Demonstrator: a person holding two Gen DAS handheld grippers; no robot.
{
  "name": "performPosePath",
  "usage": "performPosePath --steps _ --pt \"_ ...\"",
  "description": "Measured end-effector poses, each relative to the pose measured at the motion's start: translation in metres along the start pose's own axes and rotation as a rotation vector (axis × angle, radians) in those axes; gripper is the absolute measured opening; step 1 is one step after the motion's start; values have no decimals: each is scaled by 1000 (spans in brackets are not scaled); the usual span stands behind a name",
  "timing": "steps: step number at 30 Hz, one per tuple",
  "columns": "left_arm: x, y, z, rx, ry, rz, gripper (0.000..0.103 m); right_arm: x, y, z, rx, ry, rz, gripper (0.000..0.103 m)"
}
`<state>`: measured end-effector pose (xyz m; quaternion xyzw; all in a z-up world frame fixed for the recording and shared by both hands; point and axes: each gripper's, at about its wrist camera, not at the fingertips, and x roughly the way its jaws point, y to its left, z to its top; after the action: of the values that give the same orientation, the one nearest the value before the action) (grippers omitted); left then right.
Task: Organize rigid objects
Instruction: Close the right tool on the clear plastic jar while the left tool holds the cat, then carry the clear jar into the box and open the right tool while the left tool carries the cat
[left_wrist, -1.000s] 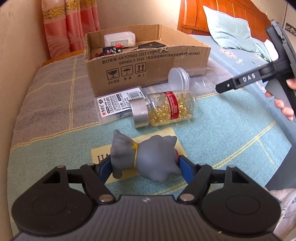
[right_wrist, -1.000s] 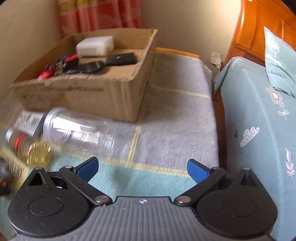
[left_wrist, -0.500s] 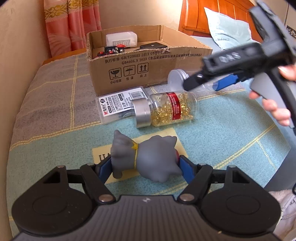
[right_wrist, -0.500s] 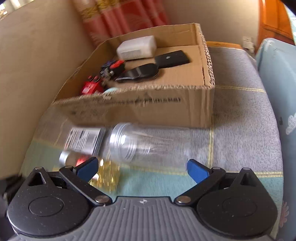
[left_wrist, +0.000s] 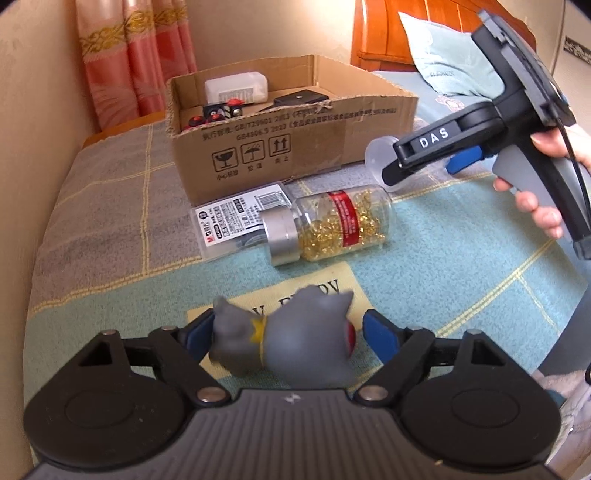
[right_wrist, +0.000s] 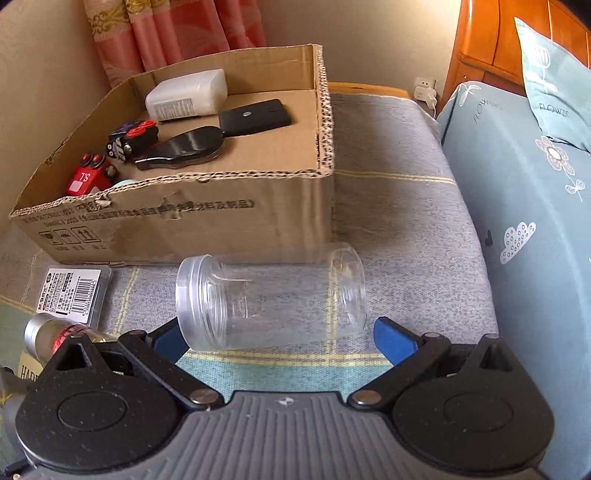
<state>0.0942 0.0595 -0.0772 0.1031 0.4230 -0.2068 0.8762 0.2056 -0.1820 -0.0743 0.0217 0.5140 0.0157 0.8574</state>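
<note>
A grey rubber cat toy (left_wrist: 295, 350) lies between the fingers of my left gripper (left_wrist: 288, 332), whose jaws are opening. A gap shows beside the right pad (left_wrist: 380, 332), and the toy rests low on the blanket. My right gripper (right_wrist: 277, 339) is open and straddles a clear empty jar (right_wrist: 269, 302) lying on its side, with room at the right pad (right_wrist: 391, 343). In the left wrist view the right gripper (left_wrist: 421, 170) hangs over that jar (left_wrist: 376, 155). The cardboard box (right_wrist: 184, 221) stands behind it.
A bottle of gold capsules (left_wrist: 332, 225) and a flat labelled plastic pack (left_wrist: 229, 221) lie before the box (left_wrist: 295, 147). Inside the box (right_wrist: 321, 110) are a white container, a black case and toy cars. A wall runs along the left, a bed along the right.
My left gripper's jaws have spread and the grey toy has dropped lower and tipped. The right gripper has swung in and come down around the clear jar.
</note>
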Motion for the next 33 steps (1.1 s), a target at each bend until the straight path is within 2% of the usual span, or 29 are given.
performPosePath --steps 4,12,16,20,23,33 --pt "0 -1 -1 4 20 16 84 1 0 1 10 -12 6 103" --pt "-4 3 -4 -58 19 31 83 4 3 4 8 -27 -7 103" --pt "-2 3 1 -72 29 43 77 5 7 6 1 -35 -19 103" --pt "-2 2 3 -74 27 36 75 4 10 5 -24 -40 -34 102" --pt "-3 3 3 -74 27 34 74 2 12 4 -47 -37 -36 94" --pt "-10 7 9 -85 31 25 72 -16 12 1 -131 -29 -24 94"
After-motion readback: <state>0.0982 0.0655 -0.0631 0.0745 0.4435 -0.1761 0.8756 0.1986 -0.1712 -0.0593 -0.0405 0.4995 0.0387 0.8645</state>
